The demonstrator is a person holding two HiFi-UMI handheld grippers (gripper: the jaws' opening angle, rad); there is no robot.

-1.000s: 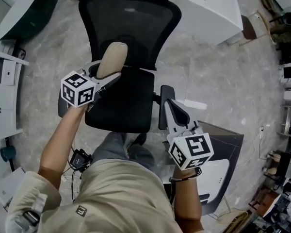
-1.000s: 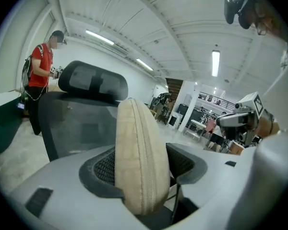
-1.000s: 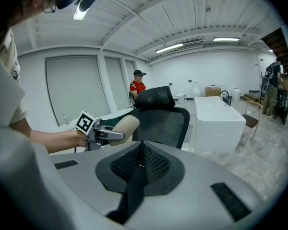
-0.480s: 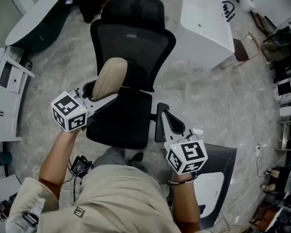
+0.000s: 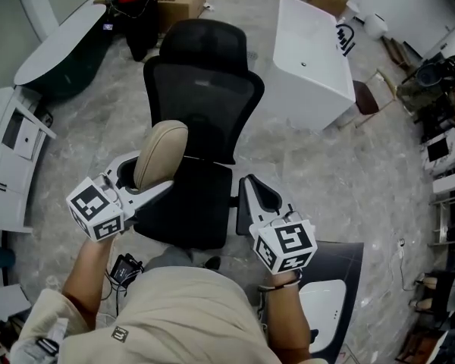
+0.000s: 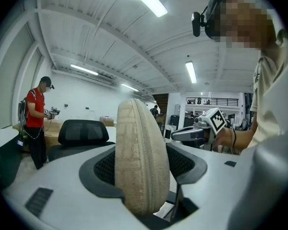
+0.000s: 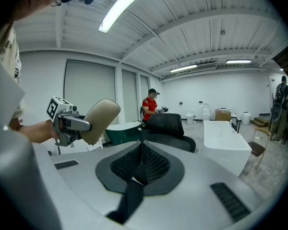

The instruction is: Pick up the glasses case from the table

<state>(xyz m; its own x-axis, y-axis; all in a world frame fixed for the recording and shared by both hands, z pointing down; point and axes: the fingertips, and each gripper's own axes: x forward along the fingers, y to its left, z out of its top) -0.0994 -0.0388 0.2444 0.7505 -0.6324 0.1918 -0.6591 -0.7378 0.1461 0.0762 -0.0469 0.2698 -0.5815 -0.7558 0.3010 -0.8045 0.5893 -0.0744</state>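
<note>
Glasses case (image 5: pixel 161 152) clamped between left tongs (image 5: pixel 142 179), sticking out forward; right tongs (image 5: pixel 250 186) closed, empty.

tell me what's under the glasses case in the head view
Seen from above, the glasses case, clamped in the left gripper, hangs over the black office chair and the marbled floor. The part of the chair directly beneath it is covered.

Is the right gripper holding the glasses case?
No, the glasses case is clamped in the left gripper; the right gripper has its jaws shut with nothing between them.
</note>
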